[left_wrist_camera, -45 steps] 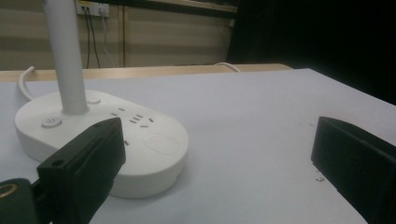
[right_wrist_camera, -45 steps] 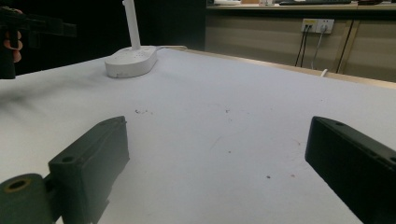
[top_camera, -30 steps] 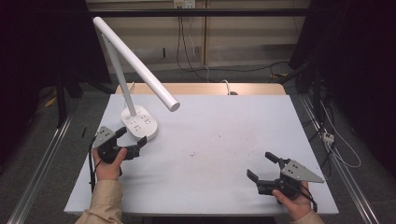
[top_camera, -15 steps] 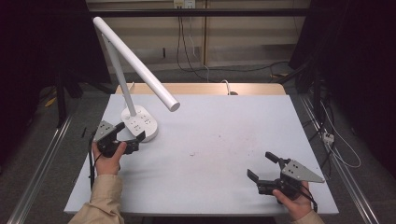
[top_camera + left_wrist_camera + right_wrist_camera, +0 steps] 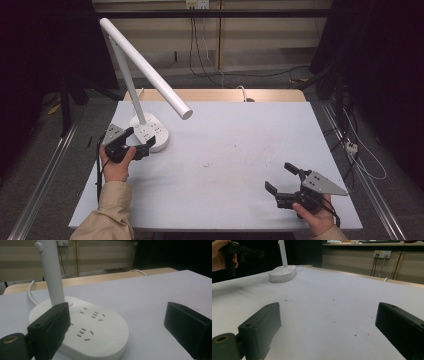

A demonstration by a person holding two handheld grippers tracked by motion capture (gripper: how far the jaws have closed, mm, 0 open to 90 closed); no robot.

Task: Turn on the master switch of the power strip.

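The lamp base point(image 5: 150, 132), an oval white block with sockets and a round button on top, is taken as landmark; it stands on the table point(image 5: 240, 150) near the far left corner. The left gripper point(image 5: 141, 142) is held just in front of it, jaws spread wide and empty, one jaw overlapping the near edge. The right gripper point(image 5: 282, 179) is kept well apart, also released. If the button is meant, one jaw tip should be lowered squarely onto it.
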